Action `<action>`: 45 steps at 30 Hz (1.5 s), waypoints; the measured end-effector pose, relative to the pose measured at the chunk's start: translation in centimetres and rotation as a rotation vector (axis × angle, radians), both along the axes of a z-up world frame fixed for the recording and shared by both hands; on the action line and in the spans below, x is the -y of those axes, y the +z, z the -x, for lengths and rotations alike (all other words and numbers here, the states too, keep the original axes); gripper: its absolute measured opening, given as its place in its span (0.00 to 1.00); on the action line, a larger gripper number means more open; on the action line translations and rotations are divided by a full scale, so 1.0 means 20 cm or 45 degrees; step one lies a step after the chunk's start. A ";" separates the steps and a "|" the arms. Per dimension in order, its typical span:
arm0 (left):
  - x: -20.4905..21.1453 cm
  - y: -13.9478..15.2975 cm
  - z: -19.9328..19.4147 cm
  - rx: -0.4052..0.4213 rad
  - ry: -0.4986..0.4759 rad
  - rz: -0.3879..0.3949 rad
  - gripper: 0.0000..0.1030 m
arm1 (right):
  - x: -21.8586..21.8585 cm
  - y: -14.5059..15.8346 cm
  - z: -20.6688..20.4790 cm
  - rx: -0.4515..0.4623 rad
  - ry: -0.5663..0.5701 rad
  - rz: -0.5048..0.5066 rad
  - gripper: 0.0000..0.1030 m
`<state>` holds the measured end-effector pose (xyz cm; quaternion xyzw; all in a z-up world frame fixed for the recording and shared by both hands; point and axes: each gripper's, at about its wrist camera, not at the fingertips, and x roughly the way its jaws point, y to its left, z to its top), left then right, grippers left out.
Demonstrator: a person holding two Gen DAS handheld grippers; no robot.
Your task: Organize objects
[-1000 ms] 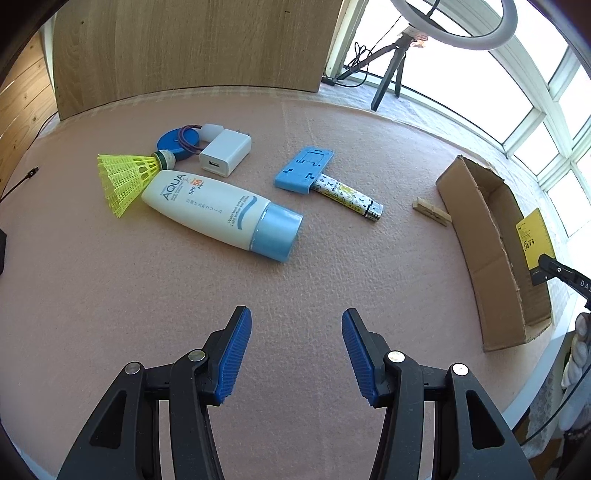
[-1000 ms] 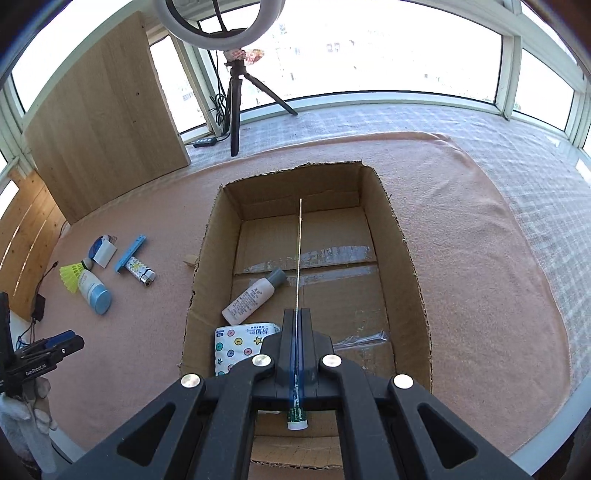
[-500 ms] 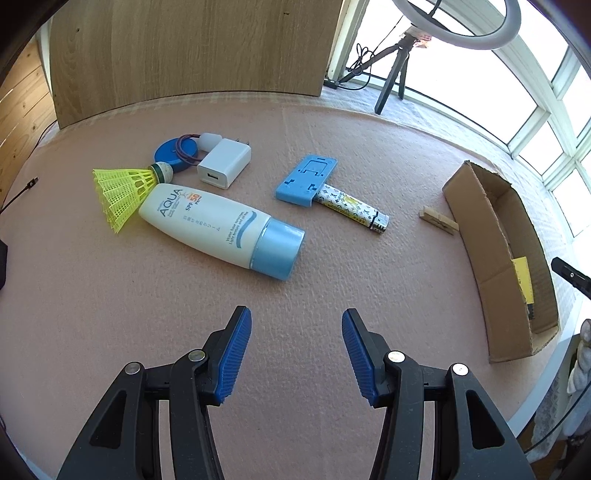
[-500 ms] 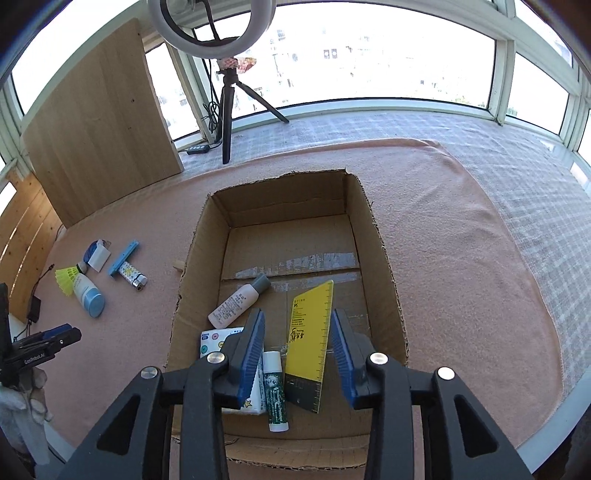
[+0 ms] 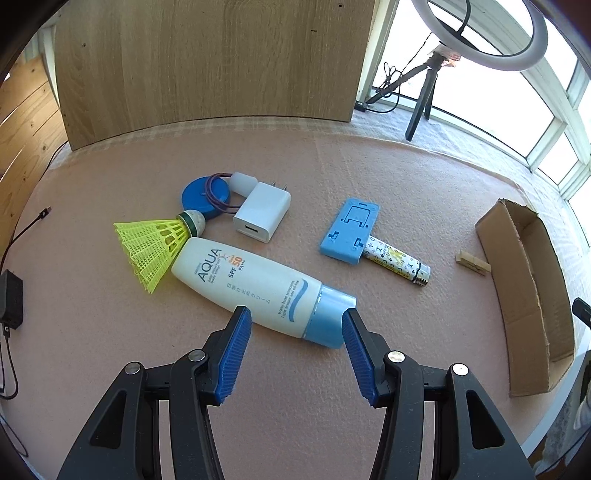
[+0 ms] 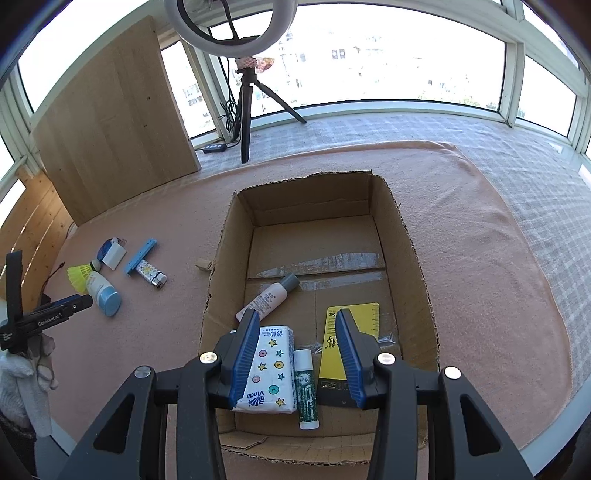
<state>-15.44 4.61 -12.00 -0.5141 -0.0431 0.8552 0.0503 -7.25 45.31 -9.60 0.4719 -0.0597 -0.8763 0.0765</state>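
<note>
The left gripper (image 5: 296, 347) hovers released above the white sunscreen tube with a light-blue cap (image 5: 258, 288), which lies on the pink mat left of the brown cardboard box (image 6: 417, 258). The right gripper (image 6: 294, 356), its jaws just opened and empty, hangs over the flat yellow ruler (image 6: 364, 317) lying inside that box.

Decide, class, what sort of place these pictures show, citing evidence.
Probably a glazed balcony or sunroom set up for filming: curved windows wrap round, and a ring light on a tripod overlooks a pink mat.
</note>
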 end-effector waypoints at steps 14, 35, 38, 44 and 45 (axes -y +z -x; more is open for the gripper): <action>0.03 -0.13 0.33 0.091 0.025 0.100 0.53 | 0.12 0.00 -0.05 0.006 0.054 0.034 0.38; -0.19 -0.27 0.07 0.074 -0.175 0.112 0.54 | 0.30 -0.01 -0.08 0.033 0.167 0.085 0.45; -0.22 -0.27 -0.02 0.058 -0.218 0.115 0.54 | 0.36 -0.02 -0.08 0.043 0.204 0.107 0.49; -0.27 -0.27 -0.22 0.021 -0.274 0.116 0.54 | 0.51 -0.06 -0.09 0.062 0.302 0.102 0.51; -0.27 -0.27 -0.24 0.016 -0.287 0.117 0.54 | 0.54 -0.06 -0.09 0.068 0.320 0.104 0.51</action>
